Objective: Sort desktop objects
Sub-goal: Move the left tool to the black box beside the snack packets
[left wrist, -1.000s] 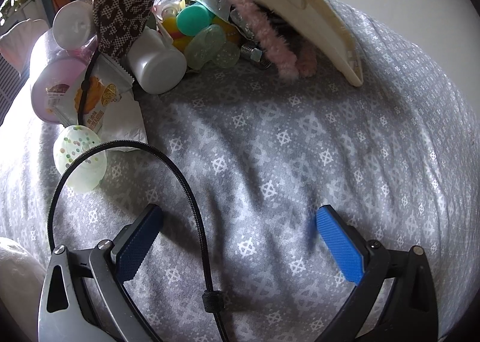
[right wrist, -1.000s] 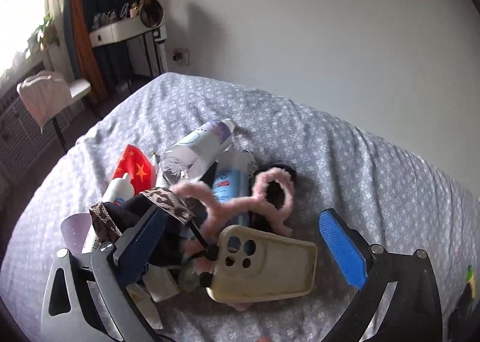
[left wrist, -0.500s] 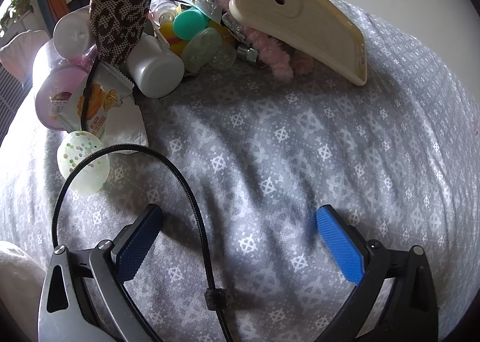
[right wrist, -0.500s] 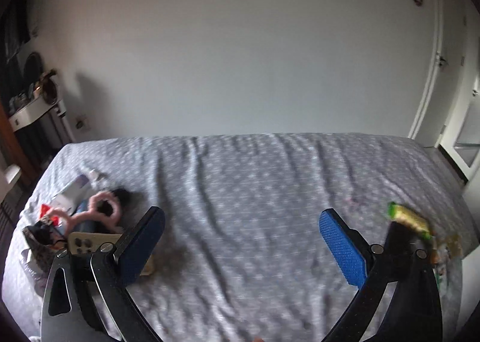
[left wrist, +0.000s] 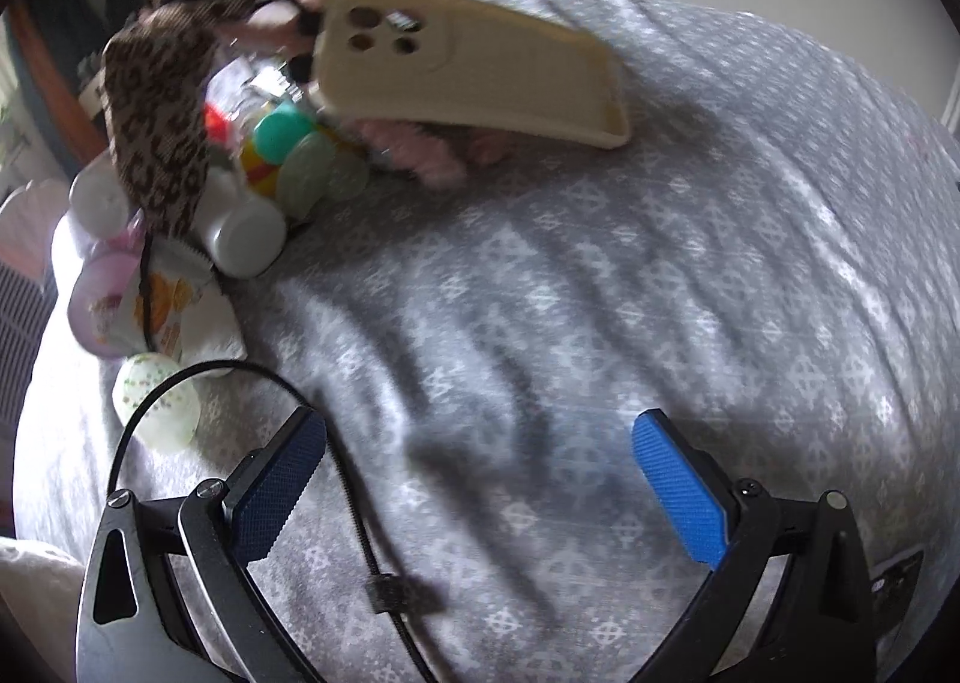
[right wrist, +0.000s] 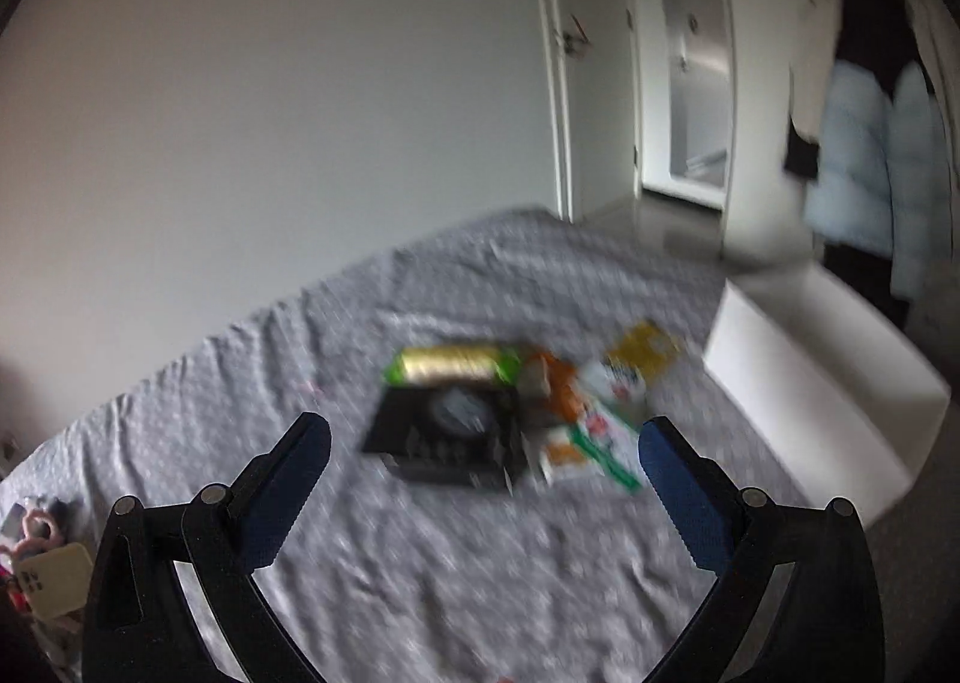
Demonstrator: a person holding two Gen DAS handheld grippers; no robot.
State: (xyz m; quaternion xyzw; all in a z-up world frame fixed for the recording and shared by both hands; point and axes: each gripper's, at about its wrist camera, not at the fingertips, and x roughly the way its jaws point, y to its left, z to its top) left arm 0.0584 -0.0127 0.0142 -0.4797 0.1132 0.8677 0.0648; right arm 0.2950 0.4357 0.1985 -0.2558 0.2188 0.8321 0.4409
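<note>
A heap of small objects lies on the grey patterned bedspread (left wrist: 540,293) at the upper left of the left wrist view: a beige phone case (left wrist: 474,65) on top of a pink fluffy headband (left wrist: 420,149), a leopard-print cloth (left wrist: 159,107), a white jar (left wrist: 243,230), coloured plastic eggs (left wrist: 288,143) and a dotted egg (left wrist: 157,401). My left gripper (left wrist: 480,479) is open and empty, above bare bedspread in front of the heap. My right gripper (right wrist: 483,479) is open and empty, facing a second group: a black box (right wrist: 447,437), a green packet (right wrist: 450,362) and snack packets (right wrist: 600,413).
A black cable (left wrist: 300,443) loops over the left gripper's left finger. A white box (right wrist: 822,377) stands past the bed's right edge, with doors and hanging clothes behind. The phone case also shows at the far left of the right wrist view (right wrist: 54,578).
My right gripper has swung right, away from the heap with the phone case, and now faces the packets and black box. The left view has tilted and shifted slightly; its gripper stays open.
</note>
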